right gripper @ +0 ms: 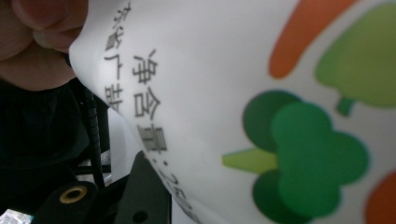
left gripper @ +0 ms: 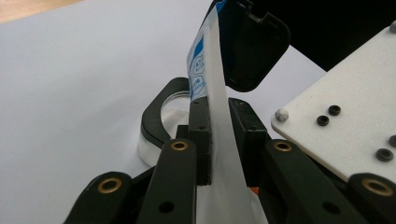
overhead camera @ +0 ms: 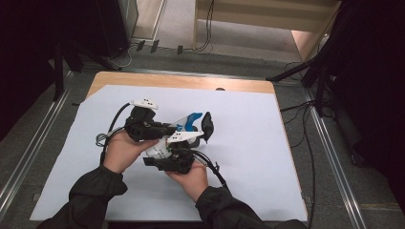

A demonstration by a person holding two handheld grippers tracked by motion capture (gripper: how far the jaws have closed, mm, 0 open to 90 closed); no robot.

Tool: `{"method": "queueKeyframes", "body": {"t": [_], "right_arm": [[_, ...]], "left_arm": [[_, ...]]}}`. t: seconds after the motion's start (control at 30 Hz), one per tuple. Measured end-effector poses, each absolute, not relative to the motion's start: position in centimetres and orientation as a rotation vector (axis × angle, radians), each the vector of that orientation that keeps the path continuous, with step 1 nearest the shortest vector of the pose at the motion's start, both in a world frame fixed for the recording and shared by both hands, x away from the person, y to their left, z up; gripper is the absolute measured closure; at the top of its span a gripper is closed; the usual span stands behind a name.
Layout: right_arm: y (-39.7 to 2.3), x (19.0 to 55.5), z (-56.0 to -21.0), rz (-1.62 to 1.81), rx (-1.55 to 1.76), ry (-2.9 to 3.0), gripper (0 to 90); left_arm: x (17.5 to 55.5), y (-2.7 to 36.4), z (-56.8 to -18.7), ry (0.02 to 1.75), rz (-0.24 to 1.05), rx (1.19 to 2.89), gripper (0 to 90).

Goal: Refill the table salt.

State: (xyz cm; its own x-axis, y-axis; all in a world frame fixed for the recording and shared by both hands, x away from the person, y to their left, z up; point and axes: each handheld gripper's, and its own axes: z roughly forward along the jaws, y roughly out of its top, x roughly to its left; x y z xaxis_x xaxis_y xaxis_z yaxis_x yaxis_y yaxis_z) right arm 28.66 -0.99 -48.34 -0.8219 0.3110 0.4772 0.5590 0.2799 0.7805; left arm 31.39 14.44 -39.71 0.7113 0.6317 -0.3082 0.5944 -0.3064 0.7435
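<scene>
In the middle of the high view, both hands hold a white plastic pouch with blue print and vegetable pictures [overhead camera: 184, 125] above the pale blue sheet covering the wooden table [overhead camera: 267, 157]. The left gripper [overhead camera: 165, 130] comes in from the left of the frame. In the left gripper view its two black jaws are closed down on the pouch's thin edge [left gripper: 219, 130], which rises between them toward the top centre. The right gripper [overhead camera: 165, 151] sits just below the pouch. In the right gripper view the pouch's printed face [right gripper: 261, 107] lies right against the camera; whether those jaws grip it cannot be told.
</scene>
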Motion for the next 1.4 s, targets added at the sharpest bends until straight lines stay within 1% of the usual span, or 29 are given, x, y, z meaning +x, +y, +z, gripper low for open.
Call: {"method": "queueKeyframes", "body": {"t": [0.33, 0.8, 1.07, 1.2, 1.4], "right_arm": [[-1.07, 28.89, -48.25, -1.572, -0.809, -2.301, 67.8], [-0.89, 28.95, -48.09, -1.584, -0.801, -2.309, 66.1], [-0.73, 28.91, -48.07, -1.590, -0.788, -2.307, 63.5], [-0.79, 28.92, -48.01, -1.593, -0.792, -2.313, 66.4], [-0.85, 28.80, -47.88, -1.604, -0.797, -2.318, 67.9]], "left_arm": [[31.76, 14.33, -39.45, 0.945, 0.054, 2.014, 81.1], [31.92, 14.64, -39.41, 0.953, 0.039, 1.975, 82.5], [32.01, 14.79, -39.27, 0.950, 0.033, 1.980, 82.7], [31.92, 14.69, -39.08, 0.946, 0.042, 1.987, 83.1], [31.93, 14.79, -38.92, 0.944, 0.035, 1.972, 84.1]]}}
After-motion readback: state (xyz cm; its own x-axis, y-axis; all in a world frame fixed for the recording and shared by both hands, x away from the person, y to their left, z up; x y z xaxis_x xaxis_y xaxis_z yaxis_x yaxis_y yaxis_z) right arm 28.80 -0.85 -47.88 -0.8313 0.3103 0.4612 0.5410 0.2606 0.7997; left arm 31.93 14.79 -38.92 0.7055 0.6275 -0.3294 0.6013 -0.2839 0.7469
